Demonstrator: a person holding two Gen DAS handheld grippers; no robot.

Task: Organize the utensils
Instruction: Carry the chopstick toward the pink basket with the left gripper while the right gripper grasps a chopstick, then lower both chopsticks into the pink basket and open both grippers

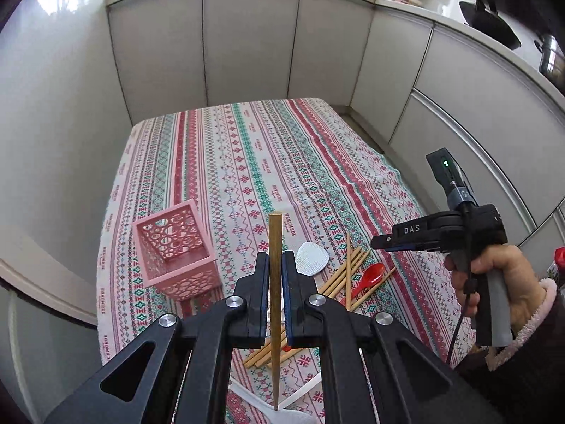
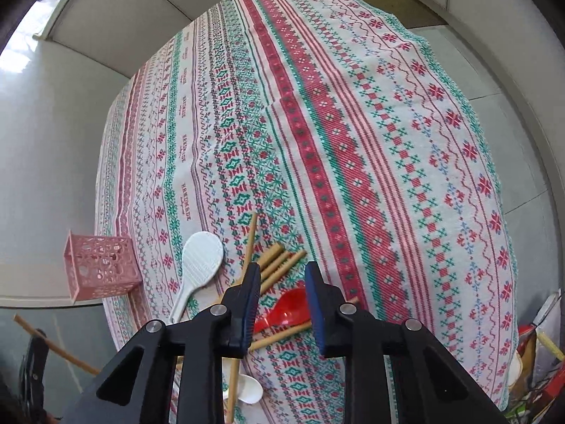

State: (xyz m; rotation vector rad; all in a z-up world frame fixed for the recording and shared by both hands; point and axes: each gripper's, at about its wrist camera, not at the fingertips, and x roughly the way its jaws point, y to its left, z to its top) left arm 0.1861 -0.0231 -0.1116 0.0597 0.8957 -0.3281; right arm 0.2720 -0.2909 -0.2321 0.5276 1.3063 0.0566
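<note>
My left gripper (image 1: 274, 258) is shut on a single wooden chopstick (image 1: 275, 233), held lengthwise between the pads above the table. A pink perforated holder (image 1: 176, 251) stands to its left. Further chopsticks (image 1: 348, 272), a red spoon (image 1: 369, 277) and a white rice paddle (image 1: 312, 258) lie just beyond. A hand holds my right gripper (image 1: 381, 242) over that pile. In the right wrist view the right gripper (image 2: 282, 282) hangs with its jaws apart above the red spoon (image 2: 286, 309) and chopsticks (image 2: 279, 265), gripping nothing. The paddle (image 2: 201, 258) and holder (image 2: 99, 265) lie to the left.
A patterned tablecloth (image 1: 247, 162) covers the table, with grey cabinet fronts (image 1: 247, 53) close behind and to the sides. A white spoon (image 2: 249, 388) lies near the front edge. Dark pans (image 1: 491, 17) sit on the counter at right; clutter (image 2: 543, 371) is off the table's right edge.
</note>
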